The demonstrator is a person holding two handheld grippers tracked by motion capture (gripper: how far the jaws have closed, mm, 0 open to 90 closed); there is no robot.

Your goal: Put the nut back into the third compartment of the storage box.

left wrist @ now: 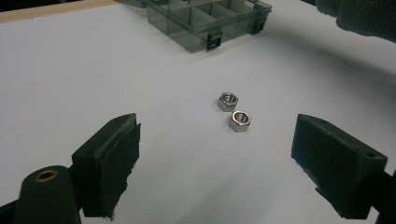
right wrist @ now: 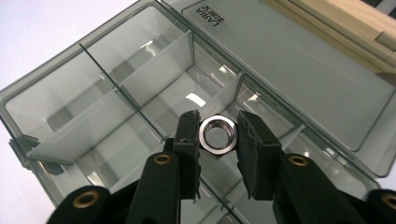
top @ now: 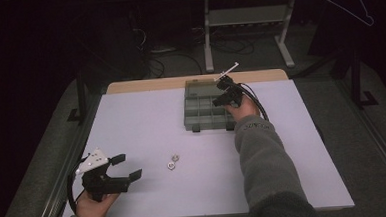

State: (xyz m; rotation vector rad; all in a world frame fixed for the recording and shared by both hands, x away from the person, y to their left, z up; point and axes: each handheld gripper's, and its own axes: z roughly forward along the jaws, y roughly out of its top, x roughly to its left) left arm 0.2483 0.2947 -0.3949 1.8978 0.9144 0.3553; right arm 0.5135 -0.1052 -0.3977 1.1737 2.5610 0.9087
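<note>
— Where's the right gripper (right wrist: 218, 136) just now?

— Over the smoky-grey, see-through plastic compartment box (top: 197, 108), which sits at the far edge of the white worktop (top: 146, 121), a little right of the middle, its lid lying open toward the far edge. In the right gripper view the two black jaws stand close together with a shiny steel hex nut (right wrist: 216, 135) between them, above the box's divided compartments. The left pad touches the nut; on the right side I can't tell whether the pad presses on it or a sliver of gap remains.

— And which compartment is the nut over?

— One of the middle ones, near a divider; I can't tell exactly which.

— The left gripper (top: 123, 167)?

— Near the worktop's near-left corner, held in the person's hand, jaws spread wide with nothing between them.

— Anything else on the worktop?

— Two more steel hex nuts, lying flat and just beside each other: one (left wrist: 228, 101) farther, one (left wrist: 240, 121) nearer, ahead of the left gripper's jaws, toward the middle of the near half.
</note>
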